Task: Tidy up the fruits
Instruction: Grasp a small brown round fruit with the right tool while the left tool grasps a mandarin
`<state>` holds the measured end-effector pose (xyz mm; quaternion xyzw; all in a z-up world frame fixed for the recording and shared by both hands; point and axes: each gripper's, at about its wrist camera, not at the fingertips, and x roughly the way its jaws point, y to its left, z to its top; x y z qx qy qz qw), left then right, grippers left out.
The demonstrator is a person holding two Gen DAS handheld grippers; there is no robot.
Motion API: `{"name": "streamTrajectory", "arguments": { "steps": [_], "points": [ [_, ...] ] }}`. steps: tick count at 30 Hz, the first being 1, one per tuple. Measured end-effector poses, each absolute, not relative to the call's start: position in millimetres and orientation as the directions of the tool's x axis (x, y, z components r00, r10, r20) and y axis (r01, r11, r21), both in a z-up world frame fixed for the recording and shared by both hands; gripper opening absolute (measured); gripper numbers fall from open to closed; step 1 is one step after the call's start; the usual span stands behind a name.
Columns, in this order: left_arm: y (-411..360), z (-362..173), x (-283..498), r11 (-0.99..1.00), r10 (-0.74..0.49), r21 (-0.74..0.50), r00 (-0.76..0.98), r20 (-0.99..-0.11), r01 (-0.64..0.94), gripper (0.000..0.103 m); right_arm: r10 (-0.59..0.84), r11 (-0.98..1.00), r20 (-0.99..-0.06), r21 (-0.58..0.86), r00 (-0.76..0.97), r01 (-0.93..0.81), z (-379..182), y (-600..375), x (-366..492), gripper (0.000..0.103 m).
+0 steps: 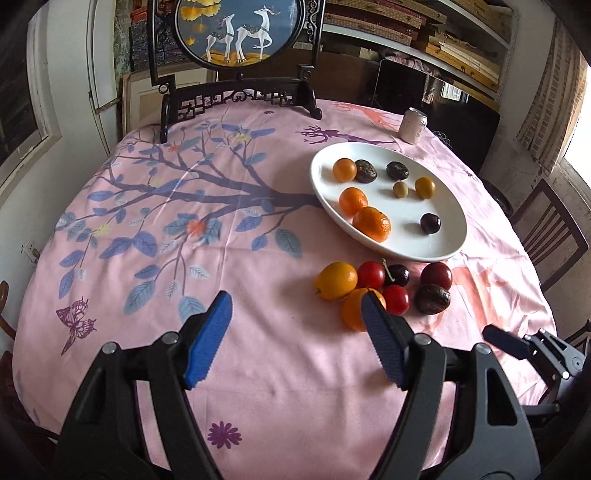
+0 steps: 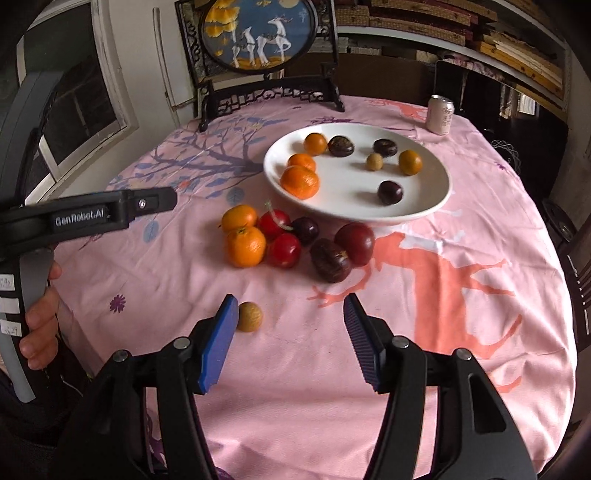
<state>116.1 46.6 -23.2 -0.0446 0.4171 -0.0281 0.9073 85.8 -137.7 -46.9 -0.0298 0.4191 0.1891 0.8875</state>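
Observation:
A white plate (image 1: pixel 439 247) (image 2: pixel 424 206) holds several fruits: oranges, dark passion fruits, a small longan and a dark plum. In front of it a cluster lies on the pink cloth: a tangerine (image 2: pixel 245 246) (image 1: pixel 352 312), a yellow-orange fruit (image 1: pixel 336 280), red cherries (image 2: pixel 283 250), a dark passion fruit (image 2: pixel 330 260) (image 1: pixel 432 298) and a red plum (image 2: pixel 355 238). A lone longan (image 2: pixel 250 316) lies by my right gripper's left finger. My left gripper (image 1: pixel 297 314) is open and empty, left of the cluster. My right gripper (image 2: pixel 290 315) is open and empty, short of the cluster.
A drink can (image 1: pixel 413 124) (image 2: pixel 440 114) stands behind the plate. A framed deer screen (image 1: pixel 240 33) stands at the table's far edge. Chairs (image 1: pixel 550 229) stand at the right. The left gripper's body (image 2: pixel 92 214) reaches in from the left of the right wrist view.

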Motion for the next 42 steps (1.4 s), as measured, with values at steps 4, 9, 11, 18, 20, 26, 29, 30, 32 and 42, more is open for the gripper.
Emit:
{"name": "streamTrajectory", "arguments": {
  "steps": [4, 9, 11, 18, 20, 26, 29, 30, 32, 42],
  "points": [
    [55, -28, 113, 0.994, -0.089, -0.112, 0.639, -0.764, 0.005, 0.074, 0.347, 0.909, -0.775, 0.138, 0.528, -0.395, -69, -116, 92, 0.055],
    [54, -35, 112, 0.994, -0.094, -0.111, 0.626, -0.774, 0.012, 0.074, 0.362, 0.893, -0.806, 0.154, 0.469, -0.424, -94, -101, 104, 0.024],
    [49, -40, 113, 0.994, -0.098, -0.106, 0.615, -0.782, 0.024, 0.074, 0.354, 0.892, -0.805, 0.137, 0.476, -0.431, -92, -100, 101, 0.024],
    [10, -66, 133, 0.994, -0.1, -0.062, 0.558, -0.824, 0.086, 0.074, 0.264, 0.948, -0.782, 0.102, 0.565, -0.302, -73, -149, 97, 0.024],
    [-1, -74, 140, 0.995, -0.084, -0.04, 0.544, -0.835, 0.092, 0.074, 0.266, 0.953, -0.778, 0.124, 0.57, -0.276, -73, -164, 96, 0.024],
    [-15, -85, 155, 0.994, -0.094, -0.048, 0.518, -0.85, 0.102, 0.071, 0.273, 0.958, -0.774, 0.167, 0.571, -0.233, -75, -190, 92, 0.024],
    [-22, -85, 160, 0.993, -0.098, -0.046, 0.527, -0.844, 0.111, 0.065, 0.277, 0.958, -0.771, 0.178, 0.573, -0.224, -75, -195, 91, 0.024],
    [-23, -85, 162, 0.993, -0.099, -0.046, 0.53, -0.842, 0.112, 0.063, 0.278, 0.958, -0.77, 0.18, 0.574, -0.223, -75, -196, 92, 0.024],
    [-25, -85, 167, 0.993, -0.097, -0.045, 0.538, -0.837, 0.108, 0.055, 0.279, 0.958, -0.77, 0.185, 0.574, -0.218, -75, -197, 91, 0.024],
    [-25, -84, 147, 0.984, -0.149, -0.075, 0.528, -0.836, 0.16, 0.04, 0.283, 0.958, -0.767, 0.194, 0.576, -0.211, -71, -196, 92, 0.024]
  ]
}}
